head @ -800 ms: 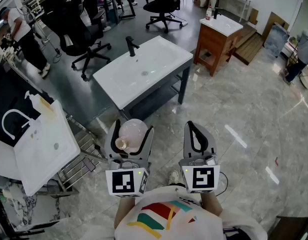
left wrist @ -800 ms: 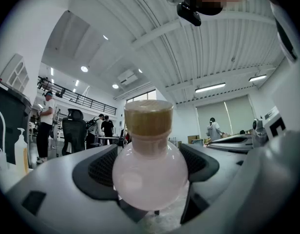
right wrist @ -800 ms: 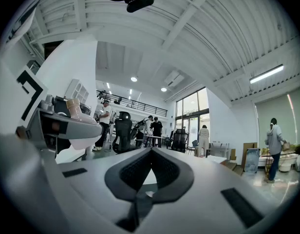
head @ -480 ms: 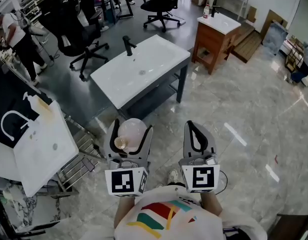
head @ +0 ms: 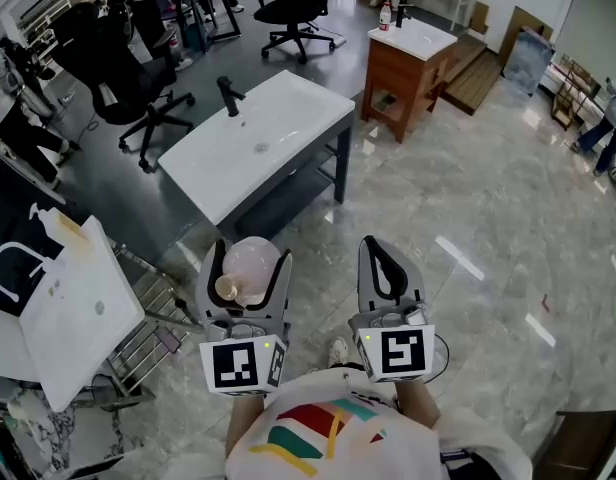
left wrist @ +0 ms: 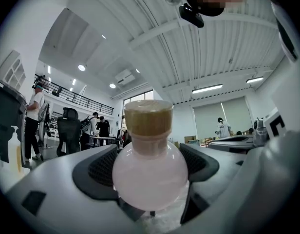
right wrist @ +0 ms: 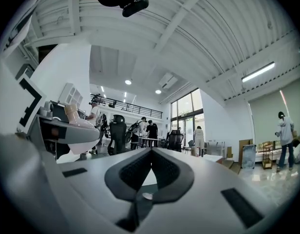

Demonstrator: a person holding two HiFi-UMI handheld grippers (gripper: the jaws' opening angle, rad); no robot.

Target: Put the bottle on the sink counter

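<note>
Left gripper view shows my left gripper (left wrist: 150,165) clamped on the pink bottle (left wrist: 149,177). My right gripper (right wrist: 150,152) has its jaws pressed together, empty.

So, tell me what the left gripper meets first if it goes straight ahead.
Probably the sink counter, at its front edge: the left gripper, holding the bottle, points toward it, though depth is unclear.

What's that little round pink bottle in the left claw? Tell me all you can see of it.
The bottle has a round, milky pink body, perhaps glass or plastic, a short neck and a tan cork-like cap. In the left gripper view it sits cap up between the dark ribbed pads of the left claw, which press its sides. It hangs above the floor, short of the white sink counter.
</note>
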